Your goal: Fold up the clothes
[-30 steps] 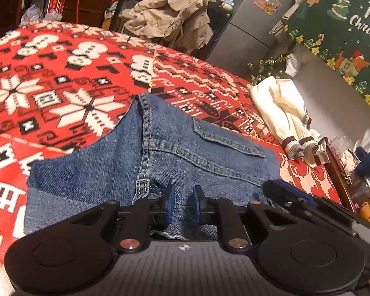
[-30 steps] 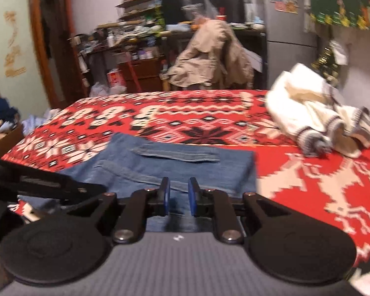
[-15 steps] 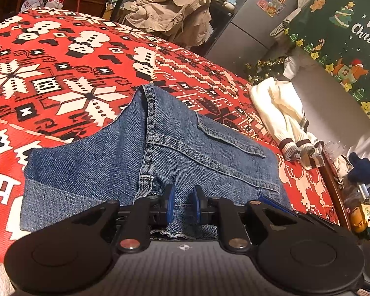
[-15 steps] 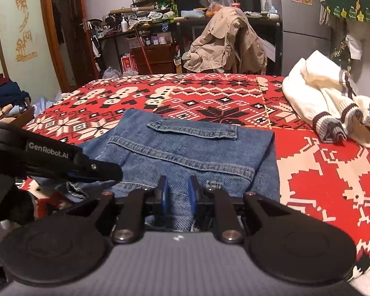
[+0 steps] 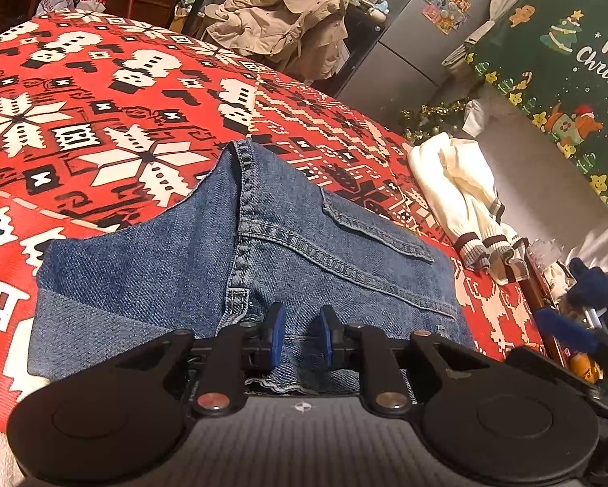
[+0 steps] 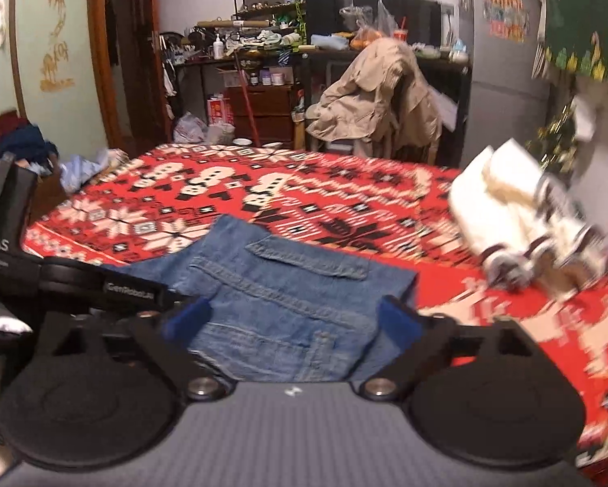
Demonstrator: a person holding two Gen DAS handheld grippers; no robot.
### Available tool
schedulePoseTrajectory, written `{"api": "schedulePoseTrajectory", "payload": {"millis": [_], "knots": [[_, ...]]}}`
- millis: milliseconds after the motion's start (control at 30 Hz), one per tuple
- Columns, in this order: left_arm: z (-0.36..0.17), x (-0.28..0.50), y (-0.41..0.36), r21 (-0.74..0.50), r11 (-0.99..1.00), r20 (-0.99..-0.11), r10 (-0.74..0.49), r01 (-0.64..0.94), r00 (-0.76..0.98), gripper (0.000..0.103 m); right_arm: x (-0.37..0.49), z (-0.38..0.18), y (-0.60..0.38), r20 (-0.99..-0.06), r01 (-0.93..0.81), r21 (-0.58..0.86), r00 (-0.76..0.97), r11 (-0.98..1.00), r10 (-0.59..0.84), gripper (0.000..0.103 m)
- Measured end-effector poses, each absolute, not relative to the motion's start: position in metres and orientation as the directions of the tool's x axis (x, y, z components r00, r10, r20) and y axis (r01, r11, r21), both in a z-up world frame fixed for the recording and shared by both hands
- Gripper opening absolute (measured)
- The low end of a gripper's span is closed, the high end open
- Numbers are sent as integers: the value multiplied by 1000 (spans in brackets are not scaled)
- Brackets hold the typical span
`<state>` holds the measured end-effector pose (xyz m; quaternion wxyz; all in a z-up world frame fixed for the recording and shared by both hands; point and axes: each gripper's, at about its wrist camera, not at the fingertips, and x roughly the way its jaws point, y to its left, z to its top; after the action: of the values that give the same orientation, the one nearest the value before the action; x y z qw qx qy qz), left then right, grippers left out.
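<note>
- Jeans [image 5: 287,255]: folded into a compact blue block, pocket side up, lying at the near edge of the bed [image 5: 101,121] on its red patterned cover. In the right wrist view the jeans [image 6: 279,308] sit squarely, the pocket flap towards the far side.
- Left gripper [image 5: 300,335]: fingers [image 5: 277,324] close together with a narrow gap, just opening, low over the near hem. Denim lies between and beneath them; whether the pads press it cannot be told, though they appear to stand clear.
- Right gripper [image 6: 292,320]: fingers [image 6: 399,320] spread wide, opening, holding nothing. The jeans lie flat below, not pinched.
- Step in hand, as judged: letting go after a fold. The right side is free; the left is partway.
- To do it well: open the left fingers fully before lifting, then draw straight up and back so the hem is not dragged and the top layer stays aligned. Check the near edge for a ruffle.
- Sweater [image 5: 466,203]: cream with dark striped cuffs, crumpled on the right side of the bed, well apart from the jeans; likely the next garment.
- Surroundings: a tan jacket [image 5: 283,32] draped over a chair beyond the far end of the bed.
</note>
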<state>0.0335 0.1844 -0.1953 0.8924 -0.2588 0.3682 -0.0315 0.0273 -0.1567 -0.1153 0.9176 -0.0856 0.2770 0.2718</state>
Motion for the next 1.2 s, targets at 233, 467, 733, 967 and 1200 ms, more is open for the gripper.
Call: {"api": "schedulePoseTrajectory", "payload": {"millis": [233,467,733,967,1200], "knots": [[-195,33,183,-485,865,-636,-252,-125,729,25,18,-96,-151,-558,-509,-184,758,841,338,102],[-195,33,184,-489,863,-635,-254,-125,729,25,5,-101,-133,-536,-513,-397,803,761,262,102],[-195,33,184,-490,863,-635,-255,-124,730,25,23,-108,-143,-639,-523,-218,715,824,284,98],[-195,33,183,-486,865,-636,-252,-124,730,25,48,-116,-165,-692,-467,-49,653,883,307,84],[-195,33,183,-483,867,-636,-251,-123,730,25,87,-136,-185,-742,-388,90,588,917,321,11]]}}
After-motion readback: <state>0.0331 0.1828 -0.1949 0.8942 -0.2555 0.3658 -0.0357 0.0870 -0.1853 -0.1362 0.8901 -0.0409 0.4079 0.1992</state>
